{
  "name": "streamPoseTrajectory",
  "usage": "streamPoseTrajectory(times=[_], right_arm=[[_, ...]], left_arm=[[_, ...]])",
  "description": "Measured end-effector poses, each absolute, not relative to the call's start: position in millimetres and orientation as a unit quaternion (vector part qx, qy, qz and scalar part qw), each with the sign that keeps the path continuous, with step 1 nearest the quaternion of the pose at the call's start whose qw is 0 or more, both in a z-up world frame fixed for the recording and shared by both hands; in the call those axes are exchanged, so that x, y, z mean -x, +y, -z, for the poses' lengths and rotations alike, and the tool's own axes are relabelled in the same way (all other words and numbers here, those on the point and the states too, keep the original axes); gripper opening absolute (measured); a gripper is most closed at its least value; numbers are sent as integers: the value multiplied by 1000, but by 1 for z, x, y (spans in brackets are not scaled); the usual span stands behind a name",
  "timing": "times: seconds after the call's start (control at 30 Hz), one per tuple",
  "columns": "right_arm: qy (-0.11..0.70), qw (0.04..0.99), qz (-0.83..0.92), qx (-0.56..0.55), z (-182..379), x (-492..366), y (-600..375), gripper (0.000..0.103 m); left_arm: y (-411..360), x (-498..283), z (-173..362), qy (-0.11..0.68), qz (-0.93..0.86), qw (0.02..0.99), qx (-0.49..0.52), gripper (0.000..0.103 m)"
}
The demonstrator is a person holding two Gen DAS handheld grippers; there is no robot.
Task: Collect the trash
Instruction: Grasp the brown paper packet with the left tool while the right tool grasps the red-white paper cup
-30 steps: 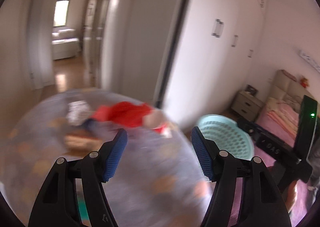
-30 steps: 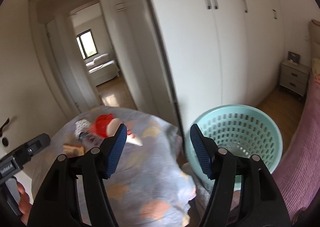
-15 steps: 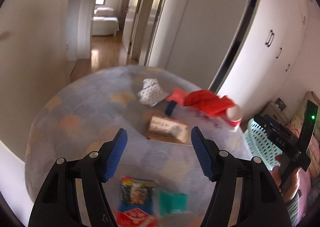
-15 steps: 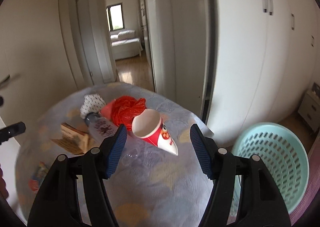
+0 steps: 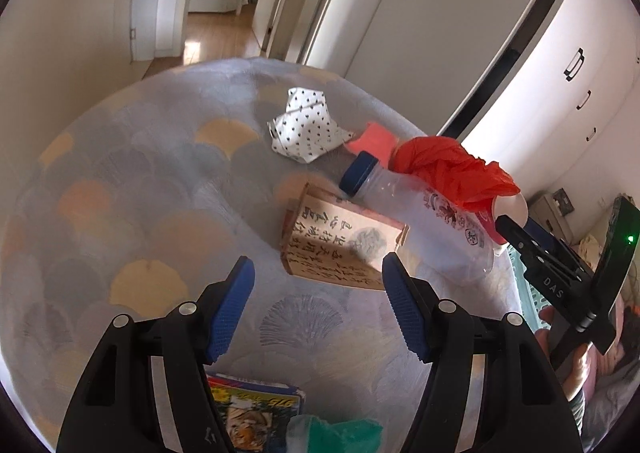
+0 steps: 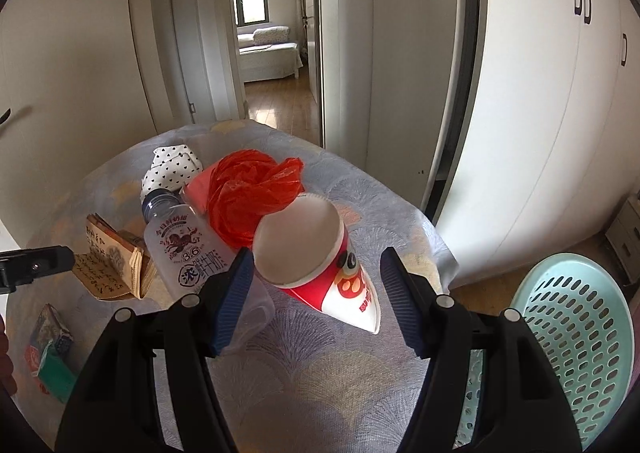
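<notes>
Trash lay scattered over a round table point(image 5: 120, 181) with a fan-patterned cloth. Paper cup point(image 6: 316, 257), red and white, tipped on its side, mouth toward 11 o'clock, pointed end toward 5 o'clock, framed between the spread blue pads of the right gripper point(image 6: 316, 293); jaws wide, holding nothing, whether touching the cup impossible to tell. Crumpled red plastic bag point(image 6: 256, 193) at 11 o'clock from the cup, touching its rim. Clear milk bottle point(image 6: 188, 245) lying just left of the cup, at 9 o'clock, blue cap point(image 5: 359, 174) seen from the left wrist view. Spotted white wrapper point(image 6: 172, 169) beyond the bottle at 12 o'clock. Brown paper packet with black writing point(image 5: 340, 241) just ahead of the left gripper point(image 5: 316, 305), at 12 o'clock; jaws wide apart, gripping nothing. Colourful snack packet point(image 5: 252, 413) and green wrapper point(image 5: 336, 433) lay under that gripper at 6 o'clock. Pale green perforated basket point(image 6: 576, 345) stood beside the table at 4 o'clock in the right wrist view, on the wooden floor.
</notes>
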State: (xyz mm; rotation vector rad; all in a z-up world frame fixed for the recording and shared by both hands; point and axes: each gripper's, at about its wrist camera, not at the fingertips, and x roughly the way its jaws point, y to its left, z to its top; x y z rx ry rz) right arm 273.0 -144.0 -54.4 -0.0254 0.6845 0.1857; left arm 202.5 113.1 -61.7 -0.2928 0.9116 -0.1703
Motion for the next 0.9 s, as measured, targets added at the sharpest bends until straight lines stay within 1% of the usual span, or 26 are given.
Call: streamPoseTrajectory(times=[0.07, 0.13, 0.27, 0.33, 0.43, 0.47, 0.53, 0.6, 0.8, 0.9], right_arm=[[337, 937, -94, 10, 55, -274, -145, 62], [339, 936, -96, 6, 56, -273, -146, 62], [341, 935, -100, 5, 58, -274, -145, 62], [342, 934, -102, 5, 58, -275, -146, 62], [348, 932, -104, 3, 60, -279, -144, 61], [351, 931, -105, 0, 61, -280, -145, 60], [350, 930, -108, -3, 61, -281, -145, 58], [347, 931, -113, -5, 60, -277, -145, 57], [328, 936, -124, -11, 51, -257, -146, 56], [322, 938, -125, -16, 45, -244, -148, 56]], left_arm=[[114, -203, 66, 439, 78, 884, 142, 63], [113, -204, 68, 441, 77, 882, 145, 60], [110, -206, 69, 441, 73, 882, 148, 59], [108, -208, 70, 443, 69, 882, 146, 54], [105, -212, 75, 451, 61, 878, 147, 43], [104, -214, 78, 455, 56, 876, 147, 38], [103, -216, 81, 457, 45, 877, 143, 35], [104, -216, 83, 458, 39, 876, 144, 22], [111, -211, 81, 451, 37, 879, 148, 9], [110, -205, 76, 442, 40, 885, 139, 7]])
